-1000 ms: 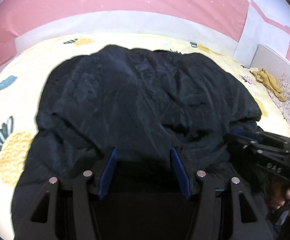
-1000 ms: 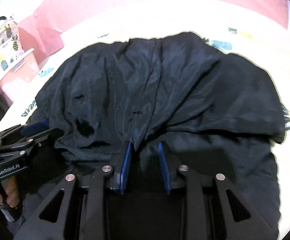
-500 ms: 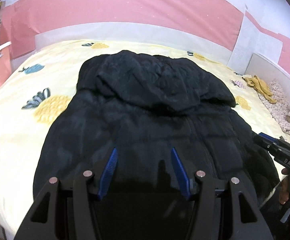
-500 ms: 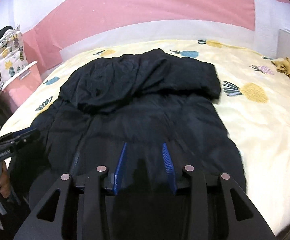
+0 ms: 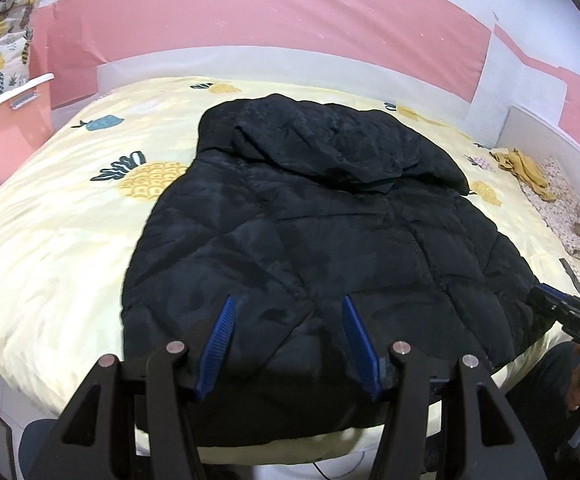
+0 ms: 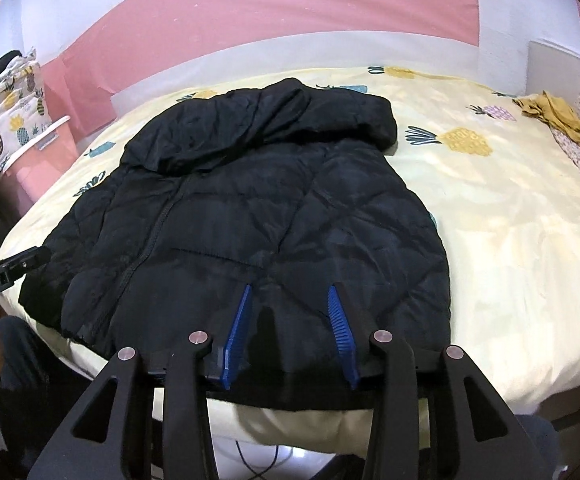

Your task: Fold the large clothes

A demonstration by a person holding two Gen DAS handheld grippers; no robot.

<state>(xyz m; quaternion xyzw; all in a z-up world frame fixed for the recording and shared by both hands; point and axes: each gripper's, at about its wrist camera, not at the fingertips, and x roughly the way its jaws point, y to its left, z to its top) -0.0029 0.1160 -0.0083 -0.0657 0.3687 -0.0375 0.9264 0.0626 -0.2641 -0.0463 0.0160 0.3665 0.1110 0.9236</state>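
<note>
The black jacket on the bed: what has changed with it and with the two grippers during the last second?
Both grippers pulled back toward the bed's near edge: the left gripper and right gripper were close over the bunched fabric, and now hover open above the hem. The black jacket went from a raised, crumpled heap to lying flat, hood at the far end. The pineapple sheet and yellow cloth stayed.

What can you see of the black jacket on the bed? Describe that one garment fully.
The black jacket is quilted and puffy, of slightly shiny fabric, with diamond stitching and a closed front zip. It lies flat, front up, on the pineapple-print sheet, its hood folded down over the collar end at the far side, its hem hanging slightly over the near bed edge. Both grippers hover open near the hem; neither holds it.
</note>
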